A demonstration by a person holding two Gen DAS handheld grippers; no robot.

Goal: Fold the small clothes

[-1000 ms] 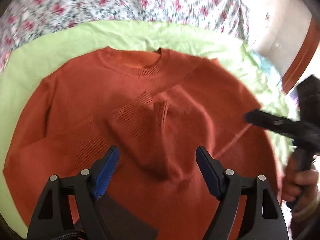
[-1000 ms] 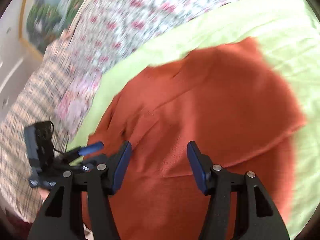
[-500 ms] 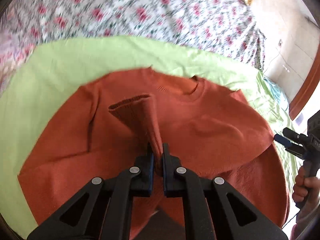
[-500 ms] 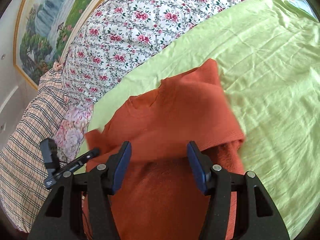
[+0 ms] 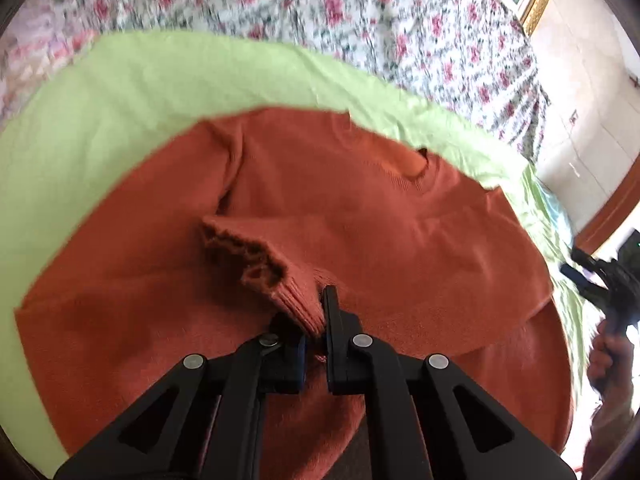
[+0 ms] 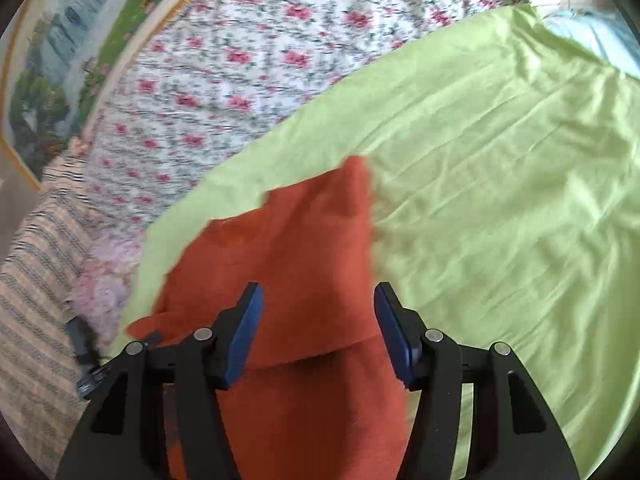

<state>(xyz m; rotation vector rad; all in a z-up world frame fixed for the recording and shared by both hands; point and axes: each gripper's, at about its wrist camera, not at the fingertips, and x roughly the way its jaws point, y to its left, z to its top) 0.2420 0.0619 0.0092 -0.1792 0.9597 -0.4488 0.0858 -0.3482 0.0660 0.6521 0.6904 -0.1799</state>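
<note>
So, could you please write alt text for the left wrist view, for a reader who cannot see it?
The left tongs are shut on the ribbed sleeve cuff of an orange sweater spread on a light green sheet. Behind lies a floral bedspread; the right tongs show at the right edge.

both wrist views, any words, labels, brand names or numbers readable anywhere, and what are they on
None: no readable text in either view.
The orange sweater shows no tag or print.
The green sheet is plain.
The floral bedspread and the framed painting bear pictures only.
The left gripper, shut on the sweater's cuff, and the open right gripper show no markings.
</note>
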